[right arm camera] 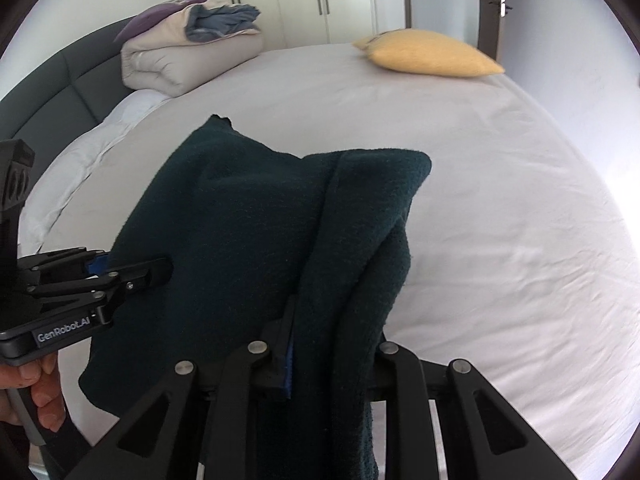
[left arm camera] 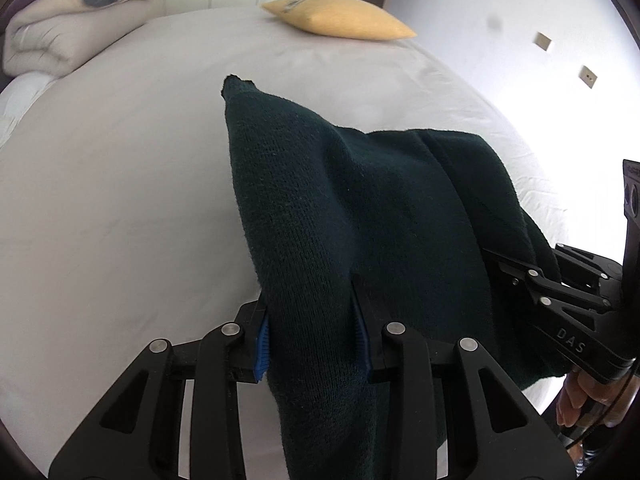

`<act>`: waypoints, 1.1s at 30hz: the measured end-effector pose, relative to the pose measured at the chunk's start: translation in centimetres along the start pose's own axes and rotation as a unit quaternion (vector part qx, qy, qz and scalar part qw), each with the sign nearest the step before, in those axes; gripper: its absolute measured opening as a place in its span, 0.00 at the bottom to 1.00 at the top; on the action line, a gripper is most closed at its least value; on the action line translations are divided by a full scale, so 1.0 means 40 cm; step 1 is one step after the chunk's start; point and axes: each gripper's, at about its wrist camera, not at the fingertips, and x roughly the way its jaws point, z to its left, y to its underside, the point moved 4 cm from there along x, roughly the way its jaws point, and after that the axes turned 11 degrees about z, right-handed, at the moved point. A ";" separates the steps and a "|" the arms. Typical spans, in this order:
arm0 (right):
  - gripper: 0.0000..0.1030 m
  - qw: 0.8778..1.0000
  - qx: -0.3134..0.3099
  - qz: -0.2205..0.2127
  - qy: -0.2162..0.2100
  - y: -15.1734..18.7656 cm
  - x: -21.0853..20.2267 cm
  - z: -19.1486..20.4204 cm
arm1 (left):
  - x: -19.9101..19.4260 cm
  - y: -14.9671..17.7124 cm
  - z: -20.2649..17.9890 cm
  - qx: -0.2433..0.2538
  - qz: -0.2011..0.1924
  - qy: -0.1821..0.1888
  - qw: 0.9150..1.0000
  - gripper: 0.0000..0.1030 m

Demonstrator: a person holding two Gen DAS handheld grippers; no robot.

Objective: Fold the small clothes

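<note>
Left tongs (left arm camera: 314, 340), right tongs (right arm camera: 332, 360) each clamped on dark green knit garment (left arm camera: 360, 208), bunched, draped between them above bed (left arm camera: 120, 180).

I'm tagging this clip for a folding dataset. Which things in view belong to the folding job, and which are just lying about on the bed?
Part of the job:
- dark green knit garment
- left gripper, shut on it
- right gripper, shut on it
- bed, the work surface

Just lying about:
- yellow pillow
- folded duvet
- blue-grey cloth on top of it
</note>
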 end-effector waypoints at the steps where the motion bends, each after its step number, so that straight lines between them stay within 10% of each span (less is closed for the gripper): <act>1: 0.22 1.000 -0.001 0.003 -0.006 0.012 0.005 0.022 | -0.001 0.017 0.014 -0.004 0.002 -0.001 1.000 0.30; 14: 0.26 0.993 0.059 0.037 -0.097 0.088 0.131 0.043 | 0.066 0.175 0.122 -0.028 0.015 0.007 0.999 0.39; 17: 0.55 0.987 0.098 0.036 -0.120 0.093 0.143 0.001 | 0.092 0.190 0.155 -0.045 0.005 0.008 0.999 0.56; 28: 0.55 0.965 0.172 -0.033 -0.197 0.096 -0.040 -0.091 | -0.061 0.223 0.140 -0.063 -0.089 -0.010 0.994 0.61; 33: 0.51 0.955 0.158 0.019 -0.249 0.096 -0.013 -0.055 | -0.018 0.214 0.109 -0.057 -0.067 0.005 0.996 0.61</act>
